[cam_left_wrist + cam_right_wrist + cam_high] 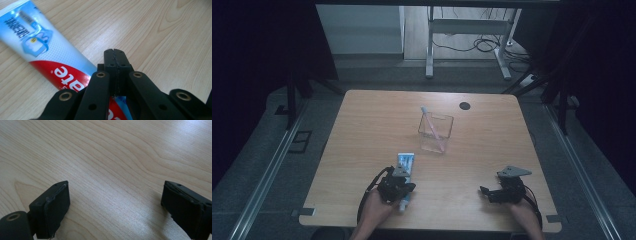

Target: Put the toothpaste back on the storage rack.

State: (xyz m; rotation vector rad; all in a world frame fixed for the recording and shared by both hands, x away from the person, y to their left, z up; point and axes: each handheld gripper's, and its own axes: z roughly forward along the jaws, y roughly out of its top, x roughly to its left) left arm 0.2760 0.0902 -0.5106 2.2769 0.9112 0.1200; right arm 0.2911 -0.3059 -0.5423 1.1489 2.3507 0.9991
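Black two-jaw grippers [398, 188] [492, 194], brass-coloured rivets, grey triangular top plates, black cables; forearms seemingly bare.

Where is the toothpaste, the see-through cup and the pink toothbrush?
toothpaste tube [42, 47]: left gripper view, on its blue and white printed body.
clear cup [447, 127]: high view, on its right wall.
pink toothbrush [430, 124]: high view, on its handle inside the cup.
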